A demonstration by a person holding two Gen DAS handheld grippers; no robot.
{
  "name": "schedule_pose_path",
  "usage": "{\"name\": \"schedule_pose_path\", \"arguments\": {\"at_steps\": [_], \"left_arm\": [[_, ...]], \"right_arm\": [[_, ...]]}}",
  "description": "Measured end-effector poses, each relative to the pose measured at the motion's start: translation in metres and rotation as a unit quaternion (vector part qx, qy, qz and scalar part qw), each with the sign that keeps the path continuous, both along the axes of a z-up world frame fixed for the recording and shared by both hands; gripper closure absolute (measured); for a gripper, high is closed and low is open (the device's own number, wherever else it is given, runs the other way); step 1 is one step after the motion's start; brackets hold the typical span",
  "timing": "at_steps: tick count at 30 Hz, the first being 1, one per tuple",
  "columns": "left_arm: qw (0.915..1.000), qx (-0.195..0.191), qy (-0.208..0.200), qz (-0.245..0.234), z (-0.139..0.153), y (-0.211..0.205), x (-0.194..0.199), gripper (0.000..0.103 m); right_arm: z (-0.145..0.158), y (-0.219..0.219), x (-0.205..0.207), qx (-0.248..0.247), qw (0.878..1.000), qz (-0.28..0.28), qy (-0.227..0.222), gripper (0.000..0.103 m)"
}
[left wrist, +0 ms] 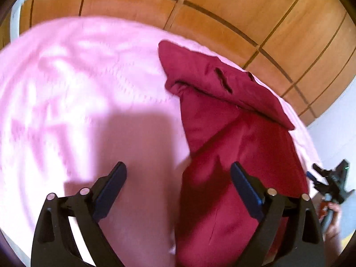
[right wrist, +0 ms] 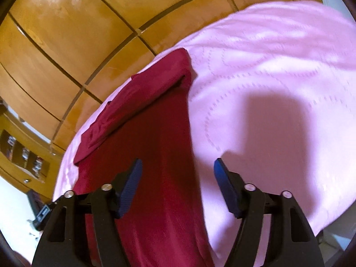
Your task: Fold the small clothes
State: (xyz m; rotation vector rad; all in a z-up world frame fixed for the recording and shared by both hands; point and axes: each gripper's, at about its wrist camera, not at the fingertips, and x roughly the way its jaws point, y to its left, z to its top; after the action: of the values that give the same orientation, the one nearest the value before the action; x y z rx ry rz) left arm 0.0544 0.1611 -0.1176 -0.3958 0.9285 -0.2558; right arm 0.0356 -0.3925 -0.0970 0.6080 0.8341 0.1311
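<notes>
Black plastic tongs with ribbed blue pads fill the foreground: left gripper [left wrist: 178, 171] and right gripper [right wrist: 176, 166] both gape, gripping nothing. Between them a dark red garment [left wrist: 224, 155], smooth woven cloth folded long, lies by the edge of the pink quilted bedspread [right wrist: 267, 71]. No writing is legible.

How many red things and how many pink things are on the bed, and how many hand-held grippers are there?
Red: 1, the dark red garment, partly folded at its far end.
Pink: 1, the pink bedcover under it.
Hand-held grippers: 2, the left hand-held gripper and the right hand-held gripper, both open and holding nothing.
Total: 4.
</notes>
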Motion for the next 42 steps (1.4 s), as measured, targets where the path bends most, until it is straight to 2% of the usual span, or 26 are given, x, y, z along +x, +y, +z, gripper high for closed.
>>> {"name": "schedule_pose_path", "arguments": {"at_steps": [4,7,12,14,19,23,26,28,29,30,31,34,35,37,42], "left_arm": [[0.9996,-0.016,0.005,-0.022,-0.006,0.004,-0.012,0.024],[0.9980,-0.045,0.013,-0.042,-0.009,0.005,-0.020,0.033],[0.9916,-0.085,0.026,-0.094,-0.016,-0.004,-0.035,0.042],[0.9883,-0.099,0.031,-0.112,-0.016,-0.001,-0.041,0.043],[0.9781,-0.132,0.054,-0.152,-0.022,-0.005,-0.053,0.045],[0.9673,-0.150,0.077,-0.189,-0.030,-0.016,-0.061,0.046],[0.9599,-0.151,0.092,-0.217,-0.031,-0.029,-0.067,0.055],[0.9537,-0.159,0.103,-0.233,-0.032,-0.038,-0.066,0.066],[0.9521,-0.157,0.102,-0.242,-0.030,-0.044,-0.067,0.069],[0.9517,-0.149,0.095,-0.251,-0.025,-0.050,-0.068,0.077],[0.9510,-0.139,0.085,-0.263,-0.019,-0.057,-0.069,0.082],[0.9511,-0.125,0.059,-0.276,-0.001,-0.073,-0.065,0.087],[0.9527,-0.118,0.051,-0.275,0.004,-0.076,-0.064,0.088],[0.9576,-0.108,0.039,-0.264,0.011,-0.074,-0.062,0.093],[0.9573,-0.127,-0.008,-0.260,0.040,-0.060,-0.067,0.095]], "right_arm": [[-0.015,-0.009,-0.016,0.053,0.998,0.018,0.010,0.039],[-0.023,-0.010,-0.028,0.082,0.996,0.026,0.009,0.042],[-0.039,-0.013,-0.048,0.147,0.988,0.040,0.000,0.053],[-0.046,-0.012,-0.055,0.167,0.985,0.045,0.002,0.054],[-0.054,-0.010,-0.068,0.198,0.979,0.051,-0.004,0.054],[-0.057,-0.006,-0.073,0.203,0.977,0.068,0.001,0.054],[-0.060,0.001,-0.077,0.197,0.976,0.089,0.011,0.054],[-0.062,0.003,-0.080,0.192,0.977,0.095,0.014,0.060],[-0.063,0.005,-0.081,0.193,0.976,0.097,0.017,0.071],[-0.064,0.008,-0.081,0.195,0.975,0.102,0.021,0.079],[-0.064,0.009,-0.081,0.195,0.975,0.107,0.022,0.081],[-0.055,0.016,-0.085,0.178,0.977,0.120,0.009,0.084],[-0.053,0.016,-0.086,0.175,0.977,0.120,0.005,0.089],[-0.052,0.014,-0.088,0.177,0.978,0.110,-0.001,0.091],[-0.042,0.008,-0.091,0.191,0.975,0.109,-0.025,0.092]]}}
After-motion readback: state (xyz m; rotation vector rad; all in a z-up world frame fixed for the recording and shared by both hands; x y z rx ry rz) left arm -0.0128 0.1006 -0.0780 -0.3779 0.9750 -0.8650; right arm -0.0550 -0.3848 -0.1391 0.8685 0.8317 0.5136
